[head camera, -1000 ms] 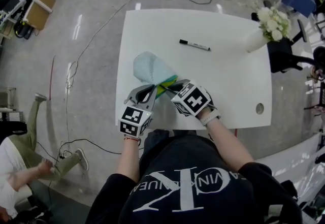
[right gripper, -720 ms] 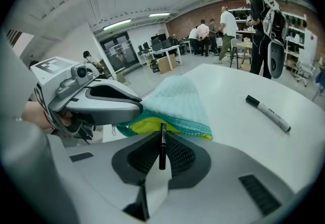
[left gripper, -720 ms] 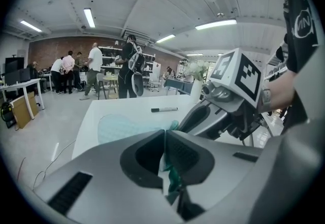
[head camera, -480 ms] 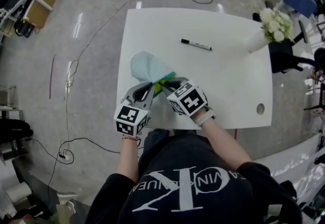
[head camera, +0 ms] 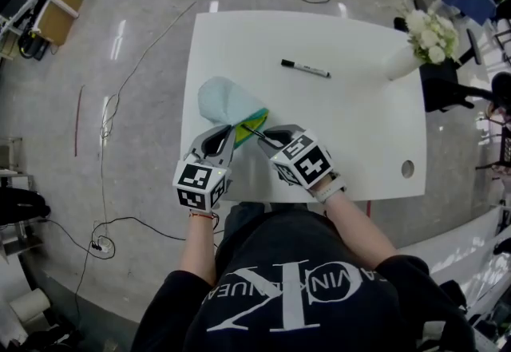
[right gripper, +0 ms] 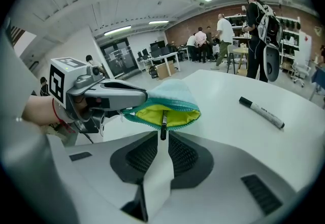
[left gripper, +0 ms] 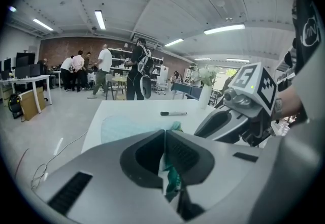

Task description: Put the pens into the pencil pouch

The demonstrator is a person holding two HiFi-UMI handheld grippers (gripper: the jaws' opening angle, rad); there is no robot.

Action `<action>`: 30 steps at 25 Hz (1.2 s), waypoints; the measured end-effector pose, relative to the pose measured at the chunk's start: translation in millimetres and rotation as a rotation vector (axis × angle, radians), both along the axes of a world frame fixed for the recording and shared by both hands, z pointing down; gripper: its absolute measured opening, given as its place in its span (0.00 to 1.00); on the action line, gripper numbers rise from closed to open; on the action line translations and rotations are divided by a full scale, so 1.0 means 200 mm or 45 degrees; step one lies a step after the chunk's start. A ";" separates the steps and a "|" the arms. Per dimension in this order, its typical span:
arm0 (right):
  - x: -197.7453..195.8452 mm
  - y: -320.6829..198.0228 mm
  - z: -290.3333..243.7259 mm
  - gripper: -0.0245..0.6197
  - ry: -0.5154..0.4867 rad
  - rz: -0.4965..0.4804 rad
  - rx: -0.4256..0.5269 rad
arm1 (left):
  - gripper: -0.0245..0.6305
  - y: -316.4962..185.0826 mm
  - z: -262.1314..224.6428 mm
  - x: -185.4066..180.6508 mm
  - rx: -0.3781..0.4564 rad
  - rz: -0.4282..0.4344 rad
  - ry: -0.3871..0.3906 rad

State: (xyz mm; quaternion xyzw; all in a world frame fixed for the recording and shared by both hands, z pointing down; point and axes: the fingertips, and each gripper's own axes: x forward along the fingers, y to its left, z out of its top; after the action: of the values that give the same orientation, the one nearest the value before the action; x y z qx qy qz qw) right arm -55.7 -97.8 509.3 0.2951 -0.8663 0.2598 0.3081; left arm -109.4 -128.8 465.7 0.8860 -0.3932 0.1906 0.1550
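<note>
Fabric at the near edge of the pencil pouch [head camera: 223, 100] is being pinched by the left gripper [head camera: 227, 136], over the front-left part of the table [head camera: 351, 135]. In the left gripper view its jaws are being pressed together on a teal fold of the zip edge, with no gap showing between them. The pouch, pale blue outside and yellow-green inside, is being held with its mouth lifted and open toward the right gripper [head camera: 260, 133], while its closed end is lying on the tabletop farther from the person. Just right of the mouth, a black pen [right gripper: 163, 125] is being kept in line with the right gripper: its front end is being taken in by the yellow lining, and its back end is standing between the jaw tips. The right gripper's jaws have just been opening and are being held at a narrow gap, the pads seemingly not pressing on the pen. The two grippers are being held close together, their tips nearly meeting at the pouch mouth. Farther right and beyond them, well apart from the pouch, a second pen [head camera: 305, 69] with a white barrel and a black cap is lying flat on the bare table. At the far right corner of the table a white vase [head camera: 399, 61] of pale flowers is standing upright
</note>
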 end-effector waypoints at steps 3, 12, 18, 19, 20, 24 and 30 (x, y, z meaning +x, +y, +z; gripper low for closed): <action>0.01 0.00 0.00 0.12 -0.001 0.003 0.002 | 0.06 -0.01 0.00 0.00 -0.002 -0.002 0.004; -0.03 -0.04 -0.01 0.10 -0.025 -0.001 0.012 | 0.06 0.02 0.01 0.05 0.000 0.069 -0.027; -0.06 -0.08 -0.02 0.10 -0.035 0.014 0.006 | 0.06 0.03 -0.01 0.09 0.009 0.101 -0.014; -0.06 -0.09 -0.02 0.10 -0.038 0.019 0.002 | 0.06 0.03 -0.02 0.09 0.008 0.105 -0.008; -0.07 -0.09 -0.02 0.10 -0.040 0.023 0.000 | 0.06 0.03 -0.02 0.09 0.009 0.111 -0.003; -0.08 -0.10 -0.01 0.10 -0.032 0.031 -0.004 | 0.06 0.04 -0.03 0.10 0.016 0.131 0.005; -0.08 -0.10 -0.01 0.15 -0.044 0.027 -0.002 | 0.06 0.02 -0.02 0.08 0.006 0.096 0.005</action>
State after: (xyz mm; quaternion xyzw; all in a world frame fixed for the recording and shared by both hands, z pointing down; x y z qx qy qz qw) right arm -71.0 -117.8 508.1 0.2996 -0.8681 0.2687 0.2906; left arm -94.0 -124.4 462.5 0.9009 -0.3598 0.1937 0.1464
